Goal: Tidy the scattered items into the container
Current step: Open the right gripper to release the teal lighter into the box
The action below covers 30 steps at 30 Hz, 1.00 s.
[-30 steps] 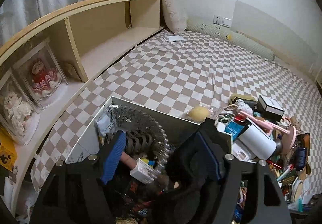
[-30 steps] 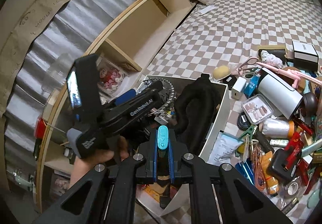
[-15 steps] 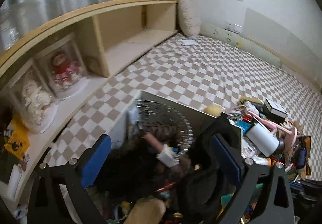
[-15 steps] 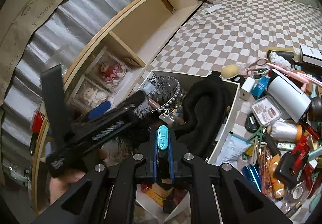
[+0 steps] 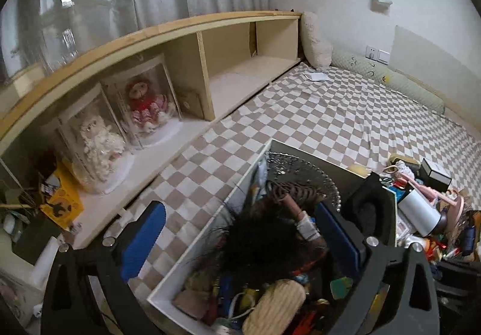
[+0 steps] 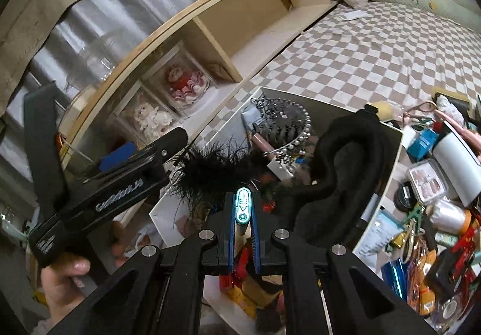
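The white box (image 5: 192, 247) holds a black feathery piece (image 5: 264, 226), a beaded tiara (image 5: 303, 172) and a black fabric item (image 5: 366, 205). My left gripper (image 5: 240, 232) hangs open and wide above the box's near-left corner, with nothing between its blue pads. In the right wrist view a hand holds the left gripper (image 6: 147, 148) left of the box (image 6: 387, 181), beside the feathery piece (image 6: 210, 166). My right gripper (image 6: 243, 214) is shut on a small teal stick-shaped device (image 6: 243, 205) above the box's near end.
Several loose items are heaped right of the box, among them a white cylinder (image 6: 457, 160) and a clear nail case (image 6: 427, 181). A wooden shelf (image 5: 228, 64) with boxed dolls (image 5: 144, 106) runs along the left. Checkered bedding (image 5: 345, 112) stretches behind.
The left gripper has opened wider and drawn back to the left and up; the black feathery piece now lies in the box. The right gripper has kept its hold and barely moved.
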Each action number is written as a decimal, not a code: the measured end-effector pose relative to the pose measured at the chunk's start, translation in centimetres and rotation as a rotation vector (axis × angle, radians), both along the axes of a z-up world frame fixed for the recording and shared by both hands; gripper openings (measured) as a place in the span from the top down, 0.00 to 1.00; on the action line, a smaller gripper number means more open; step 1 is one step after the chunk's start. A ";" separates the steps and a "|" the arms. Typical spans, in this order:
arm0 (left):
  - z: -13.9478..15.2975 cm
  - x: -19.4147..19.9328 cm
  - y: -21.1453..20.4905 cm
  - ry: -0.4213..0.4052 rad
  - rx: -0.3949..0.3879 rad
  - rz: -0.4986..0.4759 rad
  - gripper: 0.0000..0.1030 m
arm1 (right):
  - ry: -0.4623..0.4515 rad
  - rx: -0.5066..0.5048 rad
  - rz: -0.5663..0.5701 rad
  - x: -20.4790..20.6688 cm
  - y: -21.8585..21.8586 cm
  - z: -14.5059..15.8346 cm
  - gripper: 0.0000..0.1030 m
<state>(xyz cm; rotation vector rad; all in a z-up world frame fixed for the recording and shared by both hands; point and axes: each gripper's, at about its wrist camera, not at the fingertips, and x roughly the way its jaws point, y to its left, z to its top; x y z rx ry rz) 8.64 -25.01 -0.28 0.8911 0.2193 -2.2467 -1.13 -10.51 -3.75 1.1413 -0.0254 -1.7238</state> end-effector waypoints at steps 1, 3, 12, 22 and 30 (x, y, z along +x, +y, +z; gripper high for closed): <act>0.0 0.1 0.1 -0.004 -0.014 -0.002 0.03 | 0.000 0.006 -0.001 -0.1 -0.2 -0.2 0.90; 0.0 0.2 0.3 -0.012 -0.036 -0.008 0.03 | -0.001 0.017 -0.003 -0.2 -0.6 -0.6 0.90; -0.6 -0.1 0.7 -0.045 -0.064 -0.039 0.03 | -0.004 0.068 -0.010 -0.8 -2.2 -2.5 0.90; -0.9 -0.4 0.9 -0.059 -0.070 -0.031 0.03 | -0.110 0.032 -0.042 -2.5 -1.5 -3.5 0.53; -0.9 0.1 0.0 -0.039 -0.007 -0.004 0.02 | -0.125 -0.086 -0.185 -3.4 1.2 -2.1 0.00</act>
